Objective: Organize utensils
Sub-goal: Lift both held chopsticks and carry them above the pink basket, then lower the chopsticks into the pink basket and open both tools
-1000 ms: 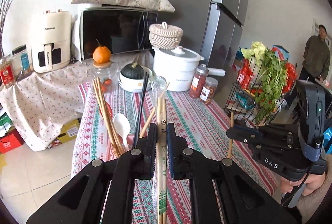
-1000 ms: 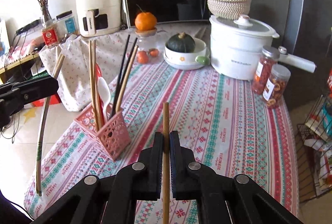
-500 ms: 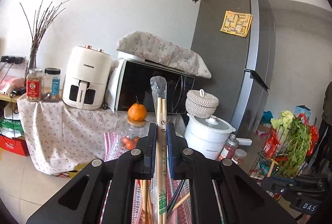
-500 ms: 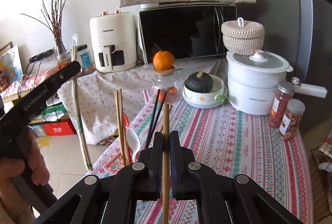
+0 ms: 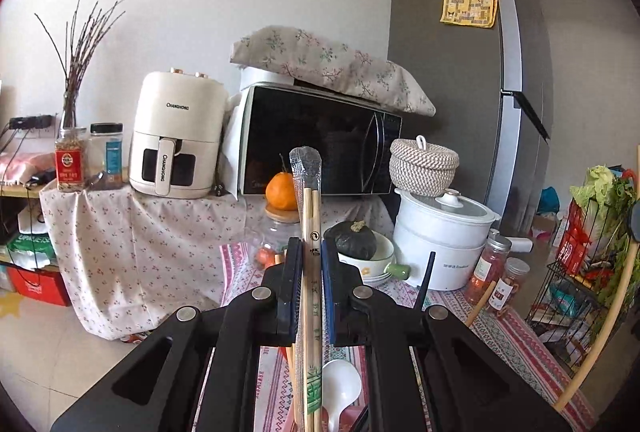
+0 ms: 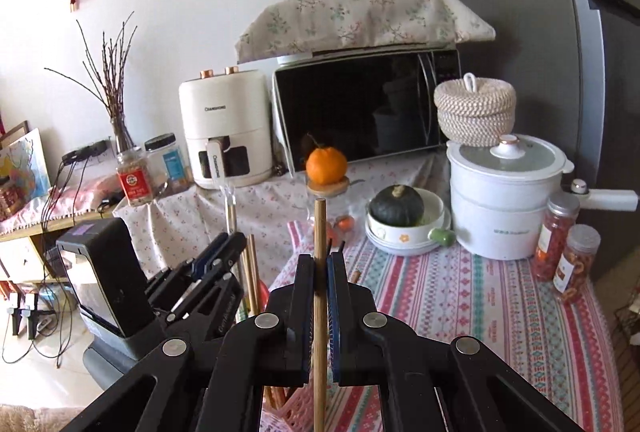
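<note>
A: Which step is in hand?

B: Judged from the views, carrying. The left gripper point(image 5: 311, 264) has its jaws clamped on wrapped bamboo chopsticks point(image 5: 311, 216), held upright above a white spoon point(image 5: 340, 388); the right gripper point(image 6: 320, 268) has its jaws clamped on a single wooden chopstick point(image 6: 320, 232), above the pink basket point(image 6: 296, 412) on the tabletop point(image 6: 460, 296).

A: And next?

B: Probably lowering each tip-down into the basket, clear of the chopsticks standing there.
</note>
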Available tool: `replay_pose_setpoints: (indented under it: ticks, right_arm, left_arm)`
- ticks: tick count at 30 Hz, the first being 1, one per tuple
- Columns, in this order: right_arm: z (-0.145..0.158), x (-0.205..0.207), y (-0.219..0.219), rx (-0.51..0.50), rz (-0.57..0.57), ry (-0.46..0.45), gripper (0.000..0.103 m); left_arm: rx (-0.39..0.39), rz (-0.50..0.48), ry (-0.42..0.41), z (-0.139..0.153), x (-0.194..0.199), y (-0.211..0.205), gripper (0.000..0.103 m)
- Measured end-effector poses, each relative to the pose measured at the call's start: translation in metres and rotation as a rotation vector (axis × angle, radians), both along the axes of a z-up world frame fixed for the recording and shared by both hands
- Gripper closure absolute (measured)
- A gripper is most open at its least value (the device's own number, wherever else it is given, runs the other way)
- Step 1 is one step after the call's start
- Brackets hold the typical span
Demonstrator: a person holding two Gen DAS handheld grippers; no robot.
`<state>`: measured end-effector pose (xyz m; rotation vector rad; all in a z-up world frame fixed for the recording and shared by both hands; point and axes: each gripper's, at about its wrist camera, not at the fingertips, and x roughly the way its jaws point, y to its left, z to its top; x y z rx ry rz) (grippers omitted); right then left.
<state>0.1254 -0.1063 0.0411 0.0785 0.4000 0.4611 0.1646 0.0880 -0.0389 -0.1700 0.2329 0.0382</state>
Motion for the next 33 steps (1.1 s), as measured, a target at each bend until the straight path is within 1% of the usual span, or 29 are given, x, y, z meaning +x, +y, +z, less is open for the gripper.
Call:
replay_pose_setpoints:
  ticks: [1,3,5,7,11,14,16,21,25,27,28,30,31,32,33]
  right_arm:
    - [0.002,0.0,0.0,0.011,0.001,-0.009,0.099]
    - [0.007,-0.001,0.001,0.034,-0.002,-0.031,0.099]
    - [0.012,-0.001,0.003,0.059,-0.001,-0.052,0.099]
    - [0.016,-0.001,0.007,0.083,0.0,-0.078,0.099]
    - [0.014,0.008,0.017,0.122,0.0,-0.094,0.099]
    - [0.005,0.017,0.028,0.133,-0.002,-0.104,0.099]
    - [-0.002,0.024,0.036,0.121,0.001,-0.098,0.099]
    - [-0.025,0.043,0.053,0.032,-0.021,-0.032,0.099]
    - [-0.042,0.056,0.059,0.002,-0.011,0.028,0.098]
    - [-0.047,0.056,0.063,-0.03,-0.009,0.022,0.098]
    - [-0.046,0.054,0.064,-0.045,-0.012,0.013,0.093]
    - [-0.043,0.05,0.06,-0.045,-0.011,0.017,0.073]
    - [-0.04,0.046,0.057,-0.036,-0.012,0.022,0.049]
    - [-0.037,0.042,0.052,-0.022,-0.013,0.025,0.028]
    - [-0.034,0.037,0.046,-0.014,-0.026,0.029,0.023]
  left_arm:
    - [-0.014,-0.009,0.012,-0.001,0.0,0.002,0.092]
    - [-0.03,-0.015,0.04,-0.002,-0.001,0.007,0.083]
    - [-0.049,-0.011,0.061,-0.001,-0.005,0.012,0.056]
    - [-0.071,-0.021,0.076,0.003,-0.013,0.017,0.045]
    - [-0.072,-0.052,0.166,0.009,-0.026,0.025,0.032]
    - [-0.034,-0.068,0.241,0.007,-0.034,0.027,0.028]
    - [-0.007,-0.069,0.287,0.004,-0.037,0.028,0.026]
    - [0.039,-0.077,0.371,-0.009,-0.039,0.033,0.024]
    - [0.042,-0.075,0.426,-0.016,-0.035,0.036,0.021]
    - [0.046,-0.069,0.445,-0.018,-0.032,0.036,0.021]
    - [0.052,-0.065,0.451,-0.018,-0.032,0.035,0.02]
    - [0.063,-0.054,0.47,-0.017,-0.033,0.033,0.017]
    - [0.062,-0.044,0.484,-0.016,-0.033,0.032,0.012]
    - [0.056,-0.034,0.496,-0.015,-0.035,0.032,0.006]
    - [0.043,-0.029,0.506,-0.013,-0.037,0.033,0.003]
